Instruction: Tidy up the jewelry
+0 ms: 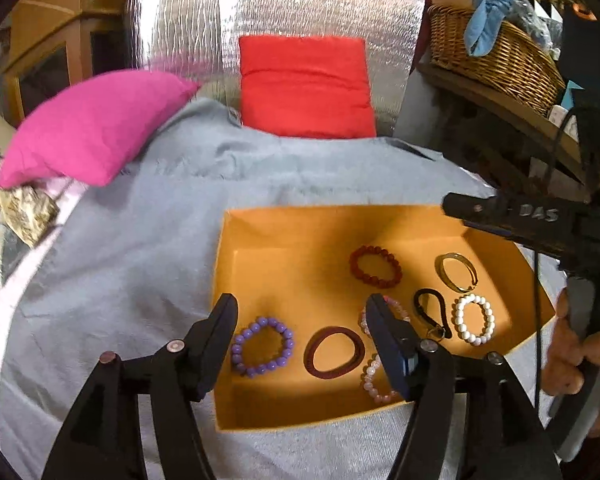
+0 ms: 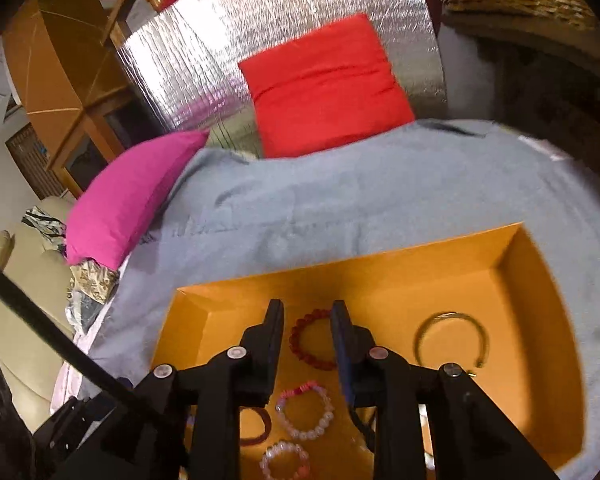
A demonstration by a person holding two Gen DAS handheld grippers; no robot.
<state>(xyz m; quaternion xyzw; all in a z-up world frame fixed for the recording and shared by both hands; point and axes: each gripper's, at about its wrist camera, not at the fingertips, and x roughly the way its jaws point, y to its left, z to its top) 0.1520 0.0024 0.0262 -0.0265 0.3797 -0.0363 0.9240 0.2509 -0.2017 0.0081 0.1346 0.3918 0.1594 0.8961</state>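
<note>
An orange tray (image 1: 260, 220) lies on a grey cloth and holds several pieces of jewelry: a purple bead bracelet (image 1: 262, 346), a dark red band (image 1: 334, 352), a red bead bracelet (image 1: 375, 266), a gold bangle (image 1: 456, 272), a white bead bracelet (image 1: 474, 319), a black band (image 1: 432, 312) and pale pink bead bracelets (image 1: 374, 380). My left gripper (image 1: 302, 308) is open and empty above the tray's near left part. My right gripper (image 2: 307, 312) is open and empty over the tray (image 2: 540, 300), straddling the red bead bracelet (image 2: 312, 344); the gold bangle (image 2: 452, 338) lies to its right.
A pink cushion (image 1: 96, 128) and a red cushion (image 1: 306, 86) lie at the far side of the grey cloth (image 1: 160, 240), against a silver foil panel (image 1: 280, 0). A wicker basket (image 1: 496, 56) stands on a shelf at the far right. Wooden furniture stands at the left.
</note>
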